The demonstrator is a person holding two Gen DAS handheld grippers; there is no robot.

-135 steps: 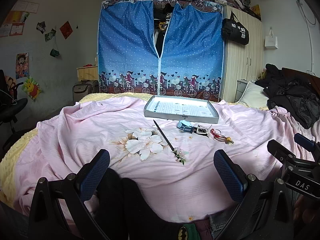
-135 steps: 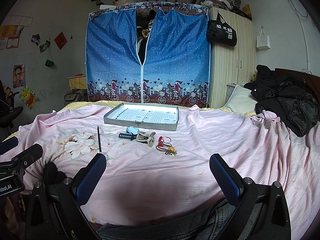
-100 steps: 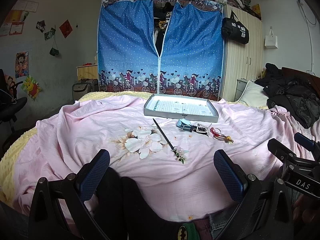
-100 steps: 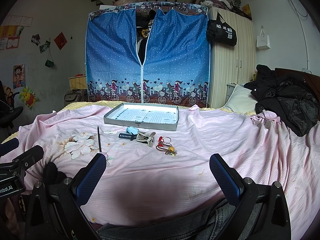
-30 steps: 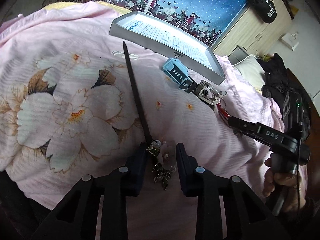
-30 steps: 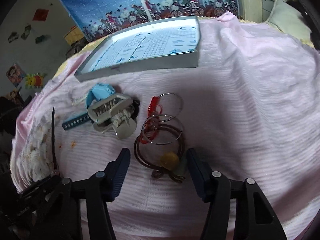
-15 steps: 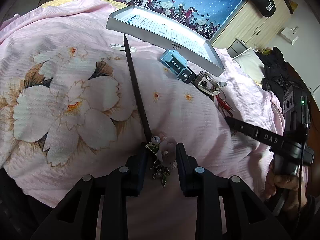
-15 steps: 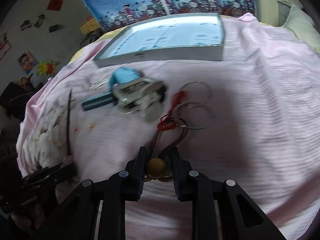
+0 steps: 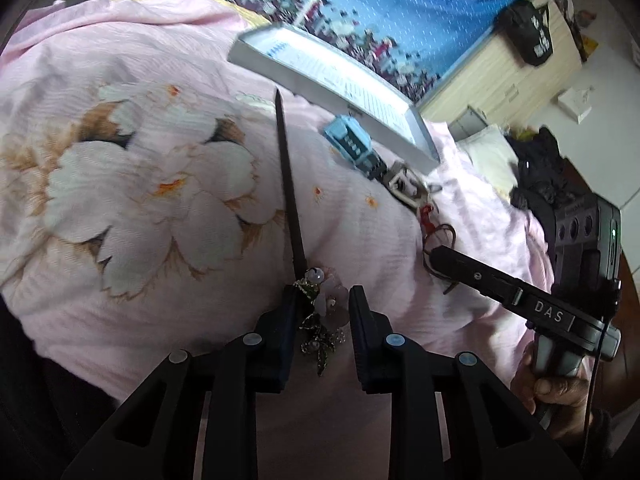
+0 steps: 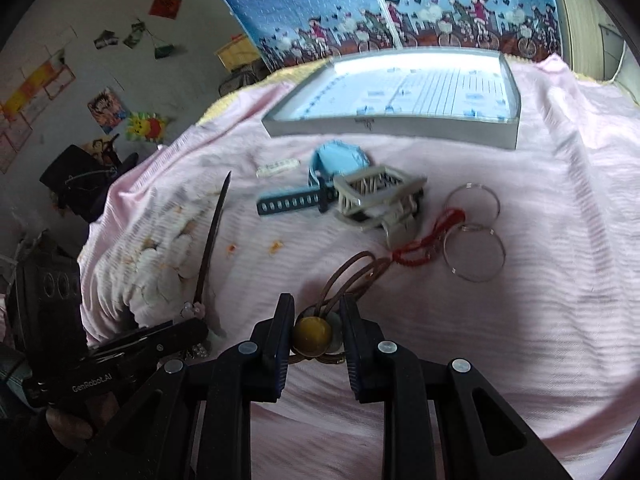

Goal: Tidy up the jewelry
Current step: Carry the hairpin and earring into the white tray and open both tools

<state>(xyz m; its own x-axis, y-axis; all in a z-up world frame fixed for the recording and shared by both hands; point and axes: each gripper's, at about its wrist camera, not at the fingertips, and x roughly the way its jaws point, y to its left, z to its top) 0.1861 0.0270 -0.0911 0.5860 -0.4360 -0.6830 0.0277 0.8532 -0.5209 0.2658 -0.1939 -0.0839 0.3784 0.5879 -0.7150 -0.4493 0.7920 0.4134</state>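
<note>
Both views are pretty soft daylight, nothing harsh, though the open tray (image 10: 400, 124) in the upper middle of the right wrist view is blown out to a white-blue glare along its far edge. Heavy fisheye bending everywhere, with black vignette corners, and the blue curtain (image 9: 400, 12) at the top of the left wrist view is smeared with motion blur. A dark soft shadow sits on the pink bedspread (image 10: 520, 320) around the lower centre.
</note>
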